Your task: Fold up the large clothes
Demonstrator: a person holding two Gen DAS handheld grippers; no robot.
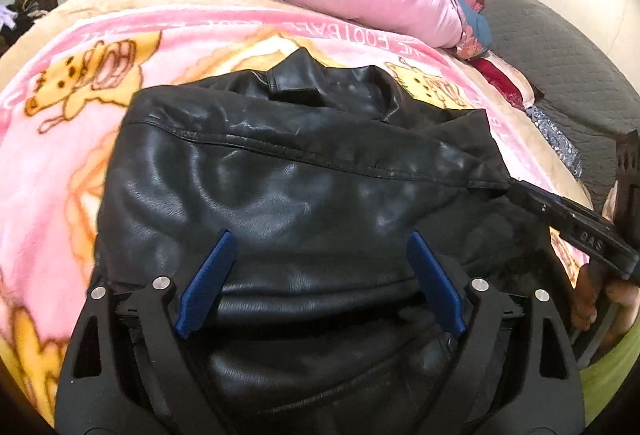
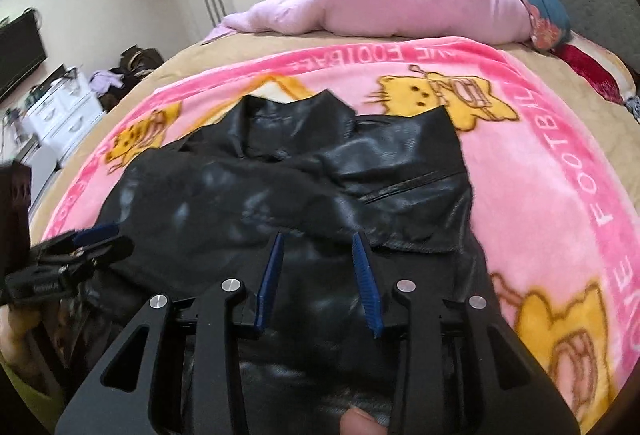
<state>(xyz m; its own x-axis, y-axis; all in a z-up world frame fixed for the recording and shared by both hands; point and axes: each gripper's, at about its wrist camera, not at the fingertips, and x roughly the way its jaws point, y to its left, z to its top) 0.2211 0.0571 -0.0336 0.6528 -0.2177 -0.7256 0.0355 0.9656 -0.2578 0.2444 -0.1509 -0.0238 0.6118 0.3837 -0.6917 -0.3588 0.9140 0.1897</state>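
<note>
A black leather jacket (image 1: 280,171) lies on a pink cartoon blanket (image 1: 60,139) spread over the bed, filling the middle of both views, its collar (image 2: 288,115) toward the top of the frame. One sleeve is already laid across the body, its seam running from left to right in the left wrist view.

The left gripper (image 1: 320,247) hovers over the lower part of the jacket with its jaws spread wide and nothing pinched between them. The right gripper (image 2: 318,239) sits at the lower centre of its own view with jaws partly apart. In the left wrist view its tip (image 1: 520,191) meets the end of the folded sleeve at the right edge, but whether it pinches the leather cannot be told.

The step in hand looks like the laying-in of the sleeves before the body is folded. The next move probably calls for a firm grip on the jacket's near hem with both grippers, then a lift toward the collar; the stiff, slick leather may slip or spring back.

A pink quilt (image 2: 400,3) lies bunched at the top of the frame.
</note>
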